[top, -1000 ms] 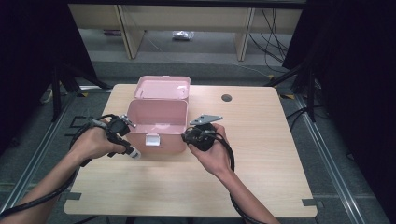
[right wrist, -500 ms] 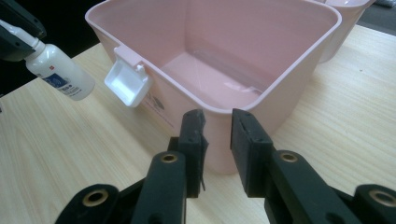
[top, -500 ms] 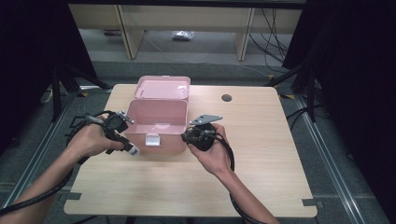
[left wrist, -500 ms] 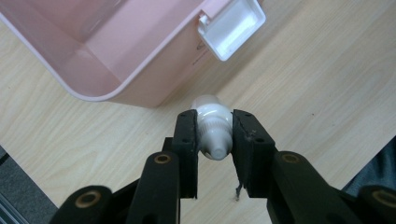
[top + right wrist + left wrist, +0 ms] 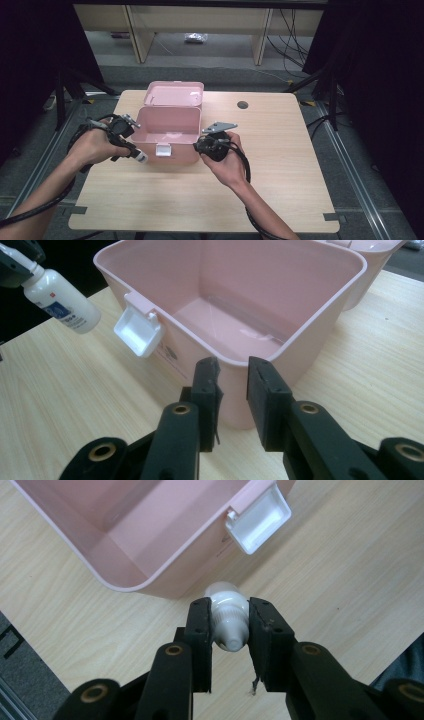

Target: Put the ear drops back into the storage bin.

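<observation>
An open pink box (image 5: 170,131) stands mid-table with its lid (image 5: 174,93) thrown back and its white latch (image 5: 162,149) hanging at the front. Its inside (image 5: 235,315) looks bare. My left gripper (image 5: 132,150) is shut on a small white bottle (image 5: 227,611), held just off the box's front left corner, above the tabletop. The bottle (image 5: 60,302) carries a blue-printed label. My right gripper (image 5: 232,385) stands open at the box's front right corner, with the pink wall just beyond its tips and nothing between the jaws.
The light wooden table (image 5: 280,165) has a round cable hole (image 5: 242,105) at the back right. Shelving legs and cables (image 5: 295,45) lie on the floor beyond the far edge. A cable (image 5: 45,205) trails from the left hand.
The left gripper with the bottle has shifted slightly to the left, away from the latch. The right gripper and the box have stayed put.
</observation>
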The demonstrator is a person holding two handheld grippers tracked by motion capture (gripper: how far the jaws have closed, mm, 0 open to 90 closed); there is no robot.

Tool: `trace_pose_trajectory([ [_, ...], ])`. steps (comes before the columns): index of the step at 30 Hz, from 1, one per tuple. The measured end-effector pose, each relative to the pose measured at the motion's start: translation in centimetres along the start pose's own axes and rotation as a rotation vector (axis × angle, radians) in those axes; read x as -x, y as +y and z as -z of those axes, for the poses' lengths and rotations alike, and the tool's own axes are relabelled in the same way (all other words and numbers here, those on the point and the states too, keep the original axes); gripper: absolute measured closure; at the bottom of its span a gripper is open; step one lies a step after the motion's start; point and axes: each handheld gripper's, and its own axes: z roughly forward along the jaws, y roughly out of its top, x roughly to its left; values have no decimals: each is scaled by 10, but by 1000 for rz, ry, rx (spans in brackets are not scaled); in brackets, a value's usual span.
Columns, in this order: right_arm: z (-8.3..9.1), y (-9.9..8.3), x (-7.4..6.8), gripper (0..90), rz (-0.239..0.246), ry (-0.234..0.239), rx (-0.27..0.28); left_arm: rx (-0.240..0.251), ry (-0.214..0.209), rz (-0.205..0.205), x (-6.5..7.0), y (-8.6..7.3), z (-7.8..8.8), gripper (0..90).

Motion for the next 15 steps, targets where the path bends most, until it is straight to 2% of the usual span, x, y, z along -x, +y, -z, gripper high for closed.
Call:
trace_pose_trajectory([
  [4, 0, 0, 1, 750, 11, -3, 5, 14, 5, 6, 0, 0, 3, 716],
  [6, 0, 0, 0, 750, 7, -4, 4, 5, 5, 4, -1, 1, 4, 716],
  [8, 1, 0, -1, 750, -15, -9, -6, 8, 7, 7, -2, 1, 6, 716],
  [10, 1, 0, -1, 750, -14, -9, -7, 17, 11, 8, -2, 1, 7, 716],
  [11, 0, 0, 0, 750, 4, -12, 2, 8, 12, 5, -3, 2, 9, 716],
  [13, 0, 0, 0, 750, -7, -11, -1, 17, 16, 6, -3, 3, 11, 716],
  [15, 0, 0, 0, 750, 5, -16, -1, 25, 22, 13, -2, 4, 13, 716],
])
